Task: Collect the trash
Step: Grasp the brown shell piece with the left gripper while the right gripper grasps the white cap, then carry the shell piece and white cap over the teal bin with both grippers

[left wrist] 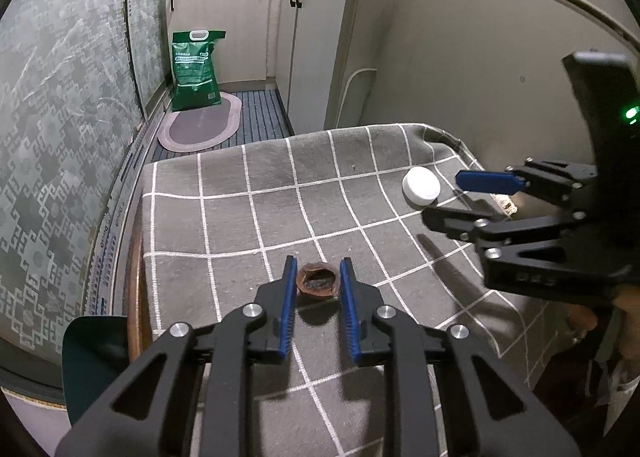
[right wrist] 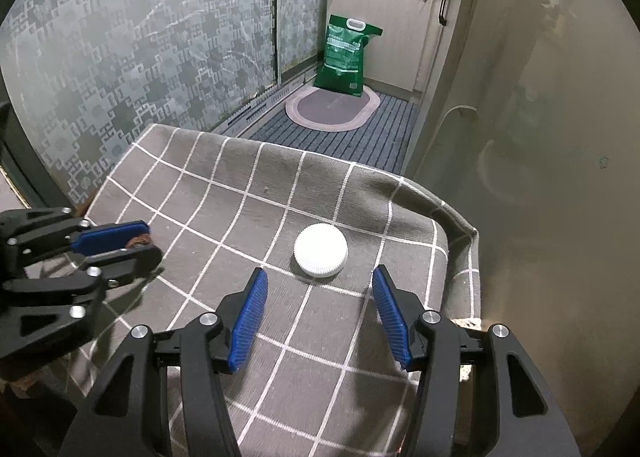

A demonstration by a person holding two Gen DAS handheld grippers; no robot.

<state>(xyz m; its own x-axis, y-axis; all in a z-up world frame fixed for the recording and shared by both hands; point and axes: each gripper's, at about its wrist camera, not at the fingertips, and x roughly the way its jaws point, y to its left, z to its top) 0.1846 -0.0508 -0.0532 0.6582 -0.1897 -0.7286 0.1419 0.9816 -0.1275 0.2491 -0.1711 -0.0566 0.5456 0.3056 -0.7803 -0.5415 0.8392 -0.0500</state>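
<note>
The grey checked cloth (left wrist: 248, 217) covers the table; 2 pieces of trash lie on it, well apart. On the floor beyond stands 1 green bag (left wrist: 196, 71), its printing too small to read. The right gripper (right wrist: 318, 281) hangs with jaws spread wide, empty, the 1 white ribbed cap (right wrist: 320, 251) lying flat on the cloth just ahead of its fingertips. The left gripper (left wrist: 318, 275) has its blue pads at either side of the 1 brown nutshell half (left wrist: 317, 281), hollow side up, long axis across the jaws; whether the pads press it cannot be told.
</note>
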